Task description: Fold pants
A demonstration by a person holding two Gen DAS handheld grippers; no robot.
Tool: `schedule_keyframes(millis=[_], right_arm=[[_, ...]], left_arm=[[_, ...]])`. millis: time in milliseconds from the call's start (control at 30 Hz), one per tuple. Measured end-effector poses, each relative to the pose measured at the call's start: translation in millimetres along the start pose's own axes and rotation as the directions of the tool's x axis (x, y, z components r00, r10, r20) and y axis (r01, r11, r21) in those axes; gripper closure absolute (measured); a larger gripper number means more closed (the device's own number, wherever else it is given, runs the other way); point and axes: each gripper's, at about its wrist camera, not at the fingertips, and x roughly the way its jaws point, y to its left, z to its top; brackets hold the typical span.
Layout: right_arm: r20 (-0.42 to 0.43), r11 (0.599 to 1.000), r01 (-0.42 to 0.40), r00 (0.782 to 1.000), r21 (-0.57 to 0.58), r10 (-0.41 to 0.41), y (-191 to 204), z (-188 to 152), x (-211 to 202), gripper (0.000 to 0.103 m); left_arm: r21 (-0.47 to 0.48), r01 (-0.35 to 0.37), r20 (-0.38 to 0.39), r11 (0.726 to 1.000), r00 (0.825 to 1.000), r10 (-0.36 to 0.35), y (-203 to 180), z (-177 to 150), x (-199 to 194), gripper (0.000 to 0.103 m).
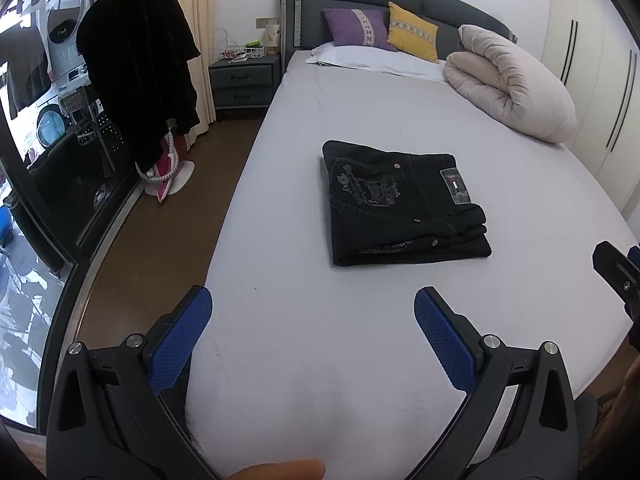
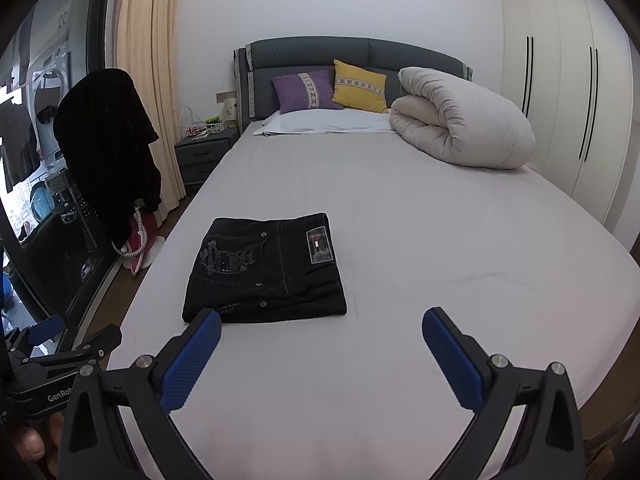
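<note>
Black jeans (image 1: 404, 204) lie folded into a compact rectangle on the light grey bed sheet (image 1: 304, 312), with an embroidered back pocket and a waist label facing up. My left gripper (image 1: 313, 300) hovers open above the sheet, short of the pants, with nothing between its blue pads (image 1: 182, 344). In the right wrist view the same folded jeans (image 2: 266, 268) rest left of centre. My right gripper (image 2: 321, 324) is open and empty too, its left pad (image 2: 192, 360) overlapping the near left corner of the pants in the image. The left gripper's body (image 2: 60, 364) shows at the lower left edge.
A rolled beige duvet (image 2: 460, 128) and purple (image 2: 306, 90) and yellow (image 2: 360, 86) cushions sit at the head of the bed. A dark garment (image 1: 140, 64) hangs at the left by a nightstand (image 1: 244, 80). Wardrobe doors (image 2: 560, 112) line the right wall.
</note>
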Motion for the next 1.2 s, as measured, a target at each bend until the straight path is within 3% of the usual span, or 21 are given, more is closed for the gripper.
schedule_keyframes(millis=[1200], right_arm=[[-0.037, 1.000, -0.009, 0.999, -0.010, 0.009, 4, -4, 12, 0.000]], left_arm=[[0.001, -0.004, -0.023, 1.000, 1.000, 0.004, -6, -7, 15, 0.000]])
